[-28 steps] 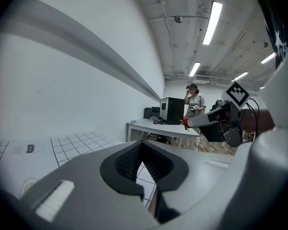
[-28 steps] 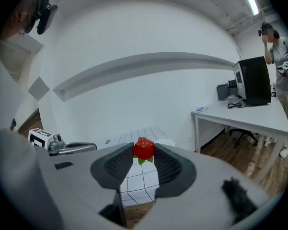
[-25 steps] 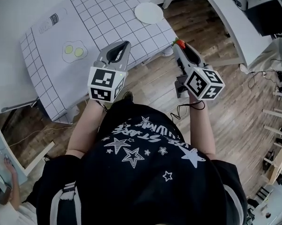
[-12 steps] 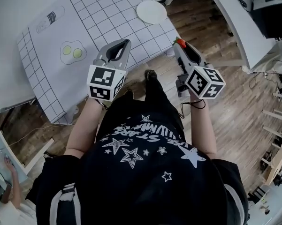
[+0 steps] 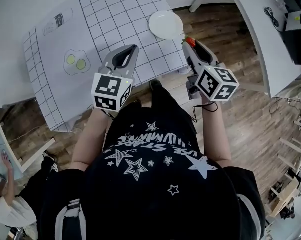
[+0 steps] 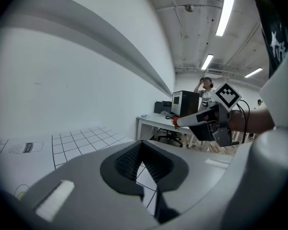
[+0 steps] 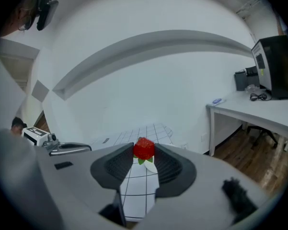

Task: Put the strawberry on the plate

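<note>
A red strawberry [image 7: 144, 148] with green leaves sits pinched between the tips of my right gripper [image 7: 144, 152]. In the head view the same strawberry [image 5: 189, 40] shows at the right gripper [image 5: 189, 43], just off the table's near right corner. The white plate [image 5: 166, 24] lies on the gridded table mat [image 5: 110, 19] close beyond that gripper; a sliver of the plate [image 7: 150, 164] shows under the berry. My left gripper [image 5: 131, 49] hovers over the mat's near edge, shut with nothing in it, as the left gripper view [image 6: 140, 143] confirms.
A printed fried-egg picture [image 5: 75, 62] lies on the mat at the left. A white desk [image 5: 263, 29] stands to the right over wooden floor [image 5: 250, 114]. A person's legs and shoe [image 5: 155, 86] are below the grippers. Another person [image 6: 205, 87] stands far off.
Both grippers have come nearer the table; the plate now lies just beyond the right gripper. The strawberry stays gripped. The person's foot has stepped forward.
</note>
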Demonstrator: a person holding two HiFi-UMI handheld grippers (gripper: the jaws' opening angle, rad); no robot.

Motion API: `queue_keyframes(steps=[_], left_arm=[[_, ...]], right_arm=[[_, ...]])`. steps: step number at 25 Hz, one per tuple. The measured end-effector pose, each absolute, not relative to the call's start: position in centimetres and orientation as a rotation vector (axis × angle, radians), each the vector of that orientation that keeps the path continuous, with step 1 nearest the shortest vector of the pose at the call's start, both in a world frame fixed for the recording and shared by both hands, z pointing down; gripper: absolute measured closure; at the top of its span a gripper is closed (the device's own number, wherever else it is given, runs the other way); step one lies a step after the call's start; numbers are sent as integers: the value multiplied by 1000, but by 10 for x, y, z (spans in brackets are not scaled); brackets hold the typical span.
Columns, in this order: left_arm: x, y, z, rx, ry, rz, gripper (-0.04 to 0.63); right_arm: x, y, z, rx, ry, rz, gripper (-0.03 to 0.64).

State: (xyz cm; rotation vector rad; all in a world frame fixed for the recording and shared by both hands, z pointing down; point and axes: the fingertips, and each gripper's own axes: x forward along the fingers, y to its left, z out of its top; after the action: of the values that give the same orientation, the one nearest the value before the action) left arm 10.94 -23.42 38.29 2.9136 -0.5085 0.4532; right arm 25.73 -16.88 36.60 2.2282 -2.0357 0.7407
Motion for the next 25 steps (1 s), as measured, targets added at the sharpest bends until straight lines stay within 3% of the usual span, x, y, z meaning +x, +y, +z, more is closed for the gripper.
queue_keyframes(steps=[13, 25], left_arm=[[164, -270, 402, 2808, -763, 475, 586], [156, -277, 430, 2655, -1001, 528, 586]], right_arm=[[293, -240, 422, 1848, -2142, 809, 474], [297, -274, 475, 1577, -2185, 832, 474]])
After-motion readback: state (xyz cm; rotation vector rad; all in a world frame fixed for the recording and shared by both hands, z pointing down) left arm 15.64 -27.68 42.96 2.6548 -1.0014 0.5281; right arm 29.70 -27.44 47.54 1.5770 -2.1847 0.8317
